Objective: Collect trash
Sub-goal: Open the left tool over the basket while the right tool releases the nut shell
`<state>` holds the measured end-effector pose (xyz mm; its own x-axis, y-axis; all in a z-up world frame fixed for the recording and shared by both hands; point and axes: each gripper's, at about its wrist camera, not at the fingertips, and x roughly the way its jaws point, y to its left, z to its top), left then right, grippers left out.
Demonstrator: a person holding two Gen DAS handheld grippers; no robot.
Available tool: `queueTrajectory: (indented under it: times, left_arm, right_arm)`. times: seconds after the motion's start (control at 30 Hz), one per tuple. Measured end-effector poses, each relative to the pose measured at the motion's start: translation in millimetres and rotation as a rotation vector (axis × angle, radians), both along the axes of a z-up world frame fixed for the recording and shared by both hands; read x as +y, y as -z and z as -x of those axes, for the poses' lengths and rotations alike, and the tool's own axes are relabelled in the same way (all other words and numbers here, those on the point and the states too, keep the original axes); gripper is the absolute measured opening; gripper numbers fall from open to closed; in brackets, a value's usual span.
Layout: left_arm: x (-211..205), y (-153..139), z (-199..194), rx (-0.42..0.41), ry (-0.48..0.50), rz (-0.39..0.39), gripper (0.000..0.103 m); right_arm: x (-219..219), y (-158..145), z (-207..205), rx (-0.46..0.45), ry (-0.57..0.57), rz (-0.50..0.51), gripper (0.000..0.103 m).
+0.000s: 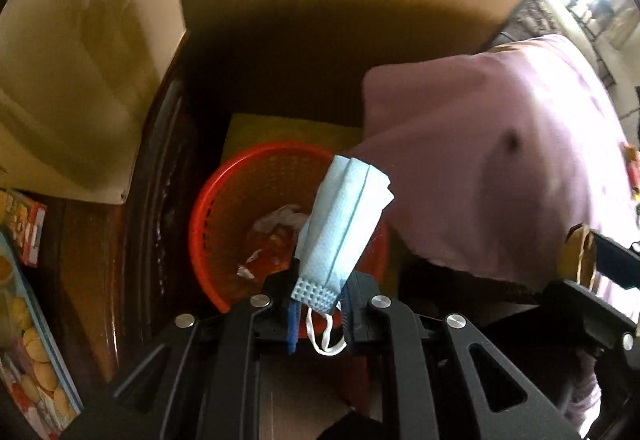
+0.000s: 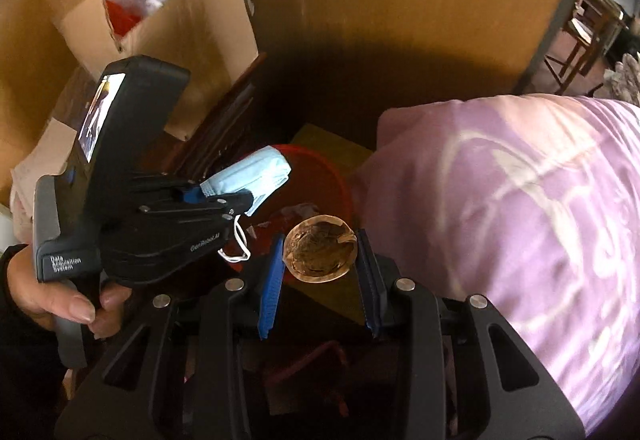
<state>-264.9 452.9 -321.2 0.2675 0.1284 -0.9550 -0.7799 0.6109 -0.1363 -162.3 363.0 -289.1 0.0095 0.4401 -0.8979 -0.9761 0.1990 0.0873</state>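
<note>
My left gripper is shut on a folded light-blue face mask, its white ear loop hanging below. It holds the mask over a red mesh trash basket with crumpled wrappers inside. In the right wrist view the left gripper with the mask is above the basket. My right gripper is shut on a round brown paper cup, seen from its open end, near the basket's rim. That cup also shows at the right edge of the left wrist view.
A pink pillow lies right of the basket. A cardboard box with a plastic bag stands at the left. A biscuit package lies on the dark wooden furniture. A brown wall is behind.
</note>
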Motion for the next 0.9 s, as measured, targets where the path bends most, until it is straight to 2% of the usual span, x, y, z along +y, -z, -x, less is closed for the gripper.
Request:
queueTrajectory:
  times: [0.27, 0.43, 0.53, 0.63, 0.7, 0.77, 0.8, 0.87, 0.9]
  left_arm:
    - [23, 38, 13, 0.058, -0.086, 0.059, 0.017]
    - [33, 49, 12, 0.129, -0.099, 0.002, 0.019]
    - [37, 54, 15, 0.142, -0.106, 0.002, 0.024]
    - [39, 57, 15, 0.158, -0.114, -0.003, 0.024]
    - [40, 59, 13, 0.164, -0.11, -0.001, 0.028]
    - [41, 58, 11, 0.176, -0.112, -0.011, 0.04]
    - [41, 59, 9, 0.18, -0.115, -0.015, 0.044]
    - [41, 57, 11, 0.184, -0.119, -0.022, 0.047]
    - [40, 56, 11, 0.186, -0.119, -0.025, 0.048]
  right_arm:
    - [39, 40, 12, 0.041, -0.061, 0.046, 0.036]
    - [53, 63, 17, 0.056, -0.091, 0.065, 0.036]
    - [56, 77, 18, 0.071, -0.103, 0.094, 0.036]
    - [59, 82, 16, 0.085, -0.108, 0.1, 0.036]
    - [63, 85, 16, 0.096, -0.118, 0.105, 0.036]
    - [64, 87, 13, 0.091, -0.114, 0.103, 0.041]
    - [65, 88, 11, 0.097, -0.113, 0.102, 0.047]
    - [62, 87, 5, 0.116, -0.1, 0.089, 0.057]
    - [60, 86, 3, 0.126, -0.091, 0.079, 0.058]
